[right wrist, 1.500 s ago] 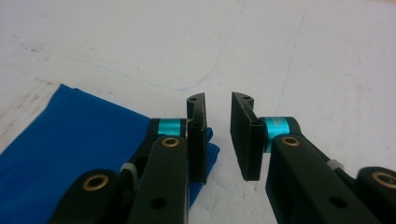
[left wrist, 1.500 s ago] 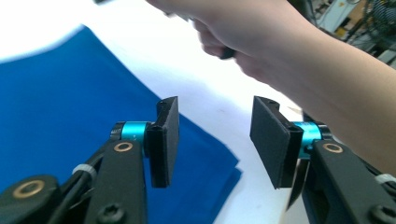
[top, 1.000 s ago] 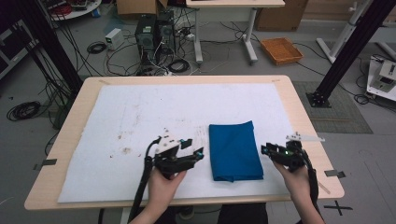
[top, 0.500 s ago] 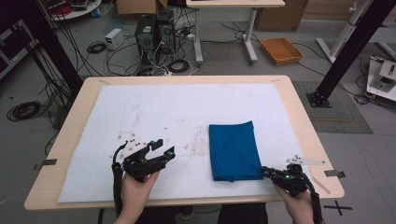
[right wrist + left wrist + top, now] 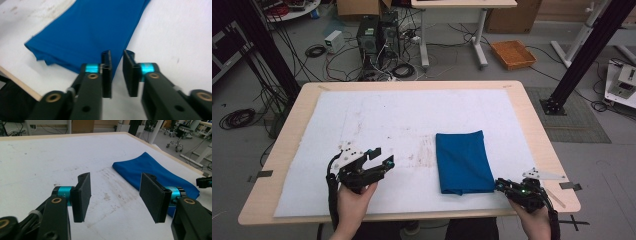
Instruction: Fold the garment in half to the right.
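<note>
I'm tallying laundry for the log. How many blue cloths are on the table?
1. The folded blue cloth lies on the white mat, right of centre, near the front edge. It sits between the left gripper and right gripper, touching neither.

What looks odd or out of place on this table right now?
Only small things. The white mat has brownish smudges left of the folded blue cloth, and the cloth's near corner is ragged, its layers not lined up. Nothing is spilled or broken.
</note>
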`<control>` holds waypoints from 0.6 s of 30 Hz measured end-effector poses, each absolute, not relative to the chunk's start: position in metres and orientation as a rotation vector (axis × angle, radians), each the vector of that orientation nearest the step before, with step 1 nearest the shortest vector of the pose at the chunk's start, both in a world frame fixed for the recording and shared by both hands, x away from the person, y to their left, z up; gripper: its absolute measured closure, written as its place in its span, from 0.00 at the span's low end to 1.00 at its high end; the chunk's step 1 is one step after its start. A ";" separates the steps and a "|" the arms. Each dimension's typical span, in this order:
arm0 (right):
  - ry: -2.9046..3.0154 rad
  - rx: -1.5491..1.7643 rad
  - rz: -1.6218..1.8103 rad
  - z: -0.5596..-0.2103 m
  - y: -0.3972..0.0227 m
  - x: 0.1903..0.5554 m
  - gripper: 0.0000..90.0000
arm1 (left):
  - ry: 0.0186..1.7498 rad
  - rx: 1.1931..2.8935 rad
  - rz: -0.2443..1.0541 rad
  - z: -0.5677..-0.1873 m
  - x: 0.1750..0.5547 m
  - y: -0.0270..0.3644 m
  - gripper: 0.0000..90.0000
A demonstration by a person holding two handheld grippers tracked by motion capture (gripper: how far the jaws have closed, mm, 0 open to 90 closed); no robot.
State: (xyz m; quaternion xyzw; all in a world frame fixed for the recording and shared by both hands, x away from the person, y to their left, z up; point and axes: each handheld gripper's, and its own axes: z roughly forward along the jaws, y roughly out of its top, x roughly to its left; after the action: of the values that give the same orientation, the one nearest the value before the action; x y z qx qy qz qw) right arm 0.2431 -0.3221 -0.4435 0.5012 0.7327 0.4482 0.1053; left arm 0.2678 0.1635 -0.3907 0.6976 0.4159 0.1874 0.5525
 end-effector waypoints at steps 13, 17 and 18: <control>1.954 1.341 1.392 -0.386 -0.329 0.299 0.48 | 0.901 1.704 0.534 -0.371 0.301 0.186 0.41; 1.887 1.315 1.391 -0.372 -0.322 0.317 0.47 | 0.880 1.695 0.592 -0.370 0.305 0.190 0.41; 1.880 1.317 1.403 -0.370 -0.321 0.320 0.47 | 0.874 1.700 0.590 -0.371 0.306 0.191 0.41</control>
State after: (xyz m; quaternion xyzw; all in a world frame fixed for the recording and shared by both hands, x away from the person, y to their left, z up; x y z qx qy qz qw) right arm 0.3201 -0.3205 -0.3700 0.4772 0.6810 0.5082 0.2240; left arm 0.3060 0.1908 -0.3715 0.7152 0.3676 0.2482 0.5402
